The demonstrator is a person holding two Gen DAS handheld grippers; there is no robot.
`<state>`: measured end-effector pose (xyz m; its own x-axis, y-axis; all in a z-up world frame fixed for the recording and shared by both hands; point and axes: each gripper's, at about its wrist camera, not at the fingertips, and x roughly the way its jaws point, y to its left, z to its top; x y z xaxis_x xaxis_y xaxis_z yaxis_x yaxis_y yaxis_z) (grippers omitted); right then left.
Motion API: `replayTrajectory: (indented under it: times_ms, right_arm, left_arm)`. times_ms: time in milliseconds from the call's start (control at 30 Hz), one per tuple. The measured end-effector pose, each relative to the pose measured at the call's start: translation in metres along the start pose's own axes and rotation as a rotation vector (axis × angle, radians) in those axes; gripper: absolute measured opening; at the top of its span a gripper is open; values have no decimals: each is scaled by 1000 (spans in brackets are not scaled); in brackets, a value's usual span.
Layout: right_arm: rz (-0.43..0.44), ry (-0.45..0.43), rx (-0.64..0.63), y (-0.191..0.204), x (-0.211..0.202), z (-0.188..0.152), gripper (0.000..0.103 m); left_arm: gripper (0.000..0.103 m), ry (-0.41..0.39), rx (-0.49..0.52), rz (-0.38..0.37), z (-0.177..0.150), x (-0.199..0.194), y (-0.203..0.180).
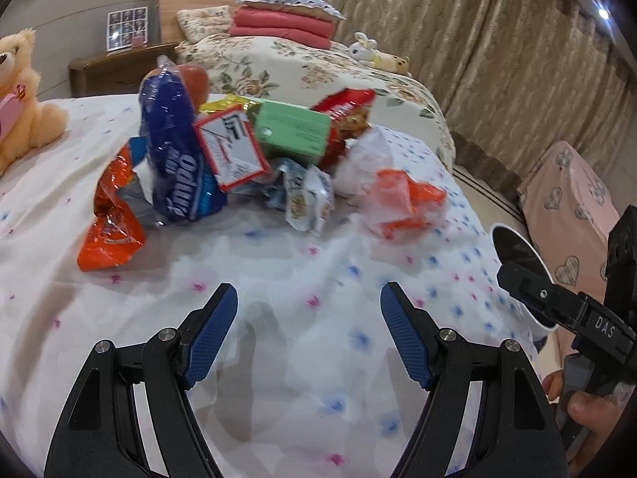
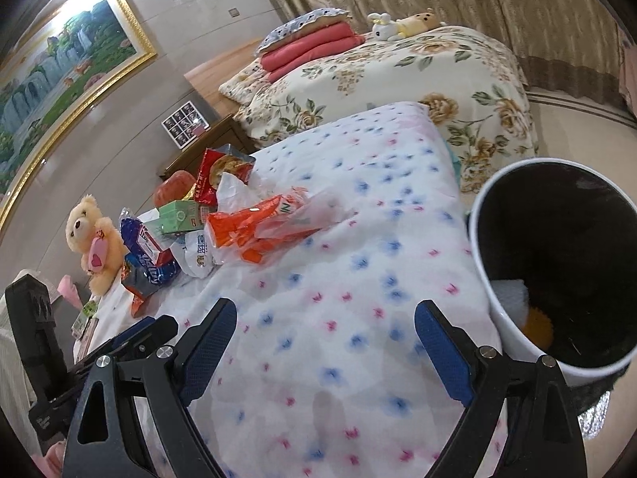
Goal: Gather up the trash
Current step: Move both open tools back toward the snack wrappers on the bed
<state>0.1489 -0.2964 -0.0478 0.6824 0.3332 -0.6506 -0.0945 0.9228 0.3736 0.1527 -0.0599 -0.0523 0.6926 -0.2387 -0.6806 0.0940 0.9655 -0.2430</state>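
Hovering left gripper (image 1: 308, 298) (empty), jaws wide

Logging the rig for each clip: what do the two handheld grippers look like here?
Both the left gripper and the right gripper have black curved frames with silver pivot bolts and blue textured pads on the fingers. The right one, seen side-on from the left wrist camera, carries white "DAS" lettering. No cables or sleeves show.

bins (image 2: 483, 239): 1 | teddy bears (image 2: 93, 239): 1 | green boxes (image 1: 292, 131): 1
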Motion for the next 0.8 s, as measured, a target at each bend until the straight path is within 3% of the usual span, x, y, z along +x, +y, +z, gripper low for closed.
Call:
replayTrajectory:
  times_ms: [500, 633, 733, 800]
  right_arm:
    - [66, 48, -30, 10, 42, 28, 92]
    - [90, 40, 13, 5, 42, 32, 92]
    - [94, 26, 25, 2, 38, 32, 92]
    - [90, 35, 30, 1, 41, 33, 92]
  left_arm:
    - [76, 14, 1, 17, 35, 30, 9]
    - [76, 16, -1, 6, 41, 38, 11]
    - [66, 28, 7, -12, 44, 44, 9]
    - [52, 47, 21, -33, 45, 50, 5]
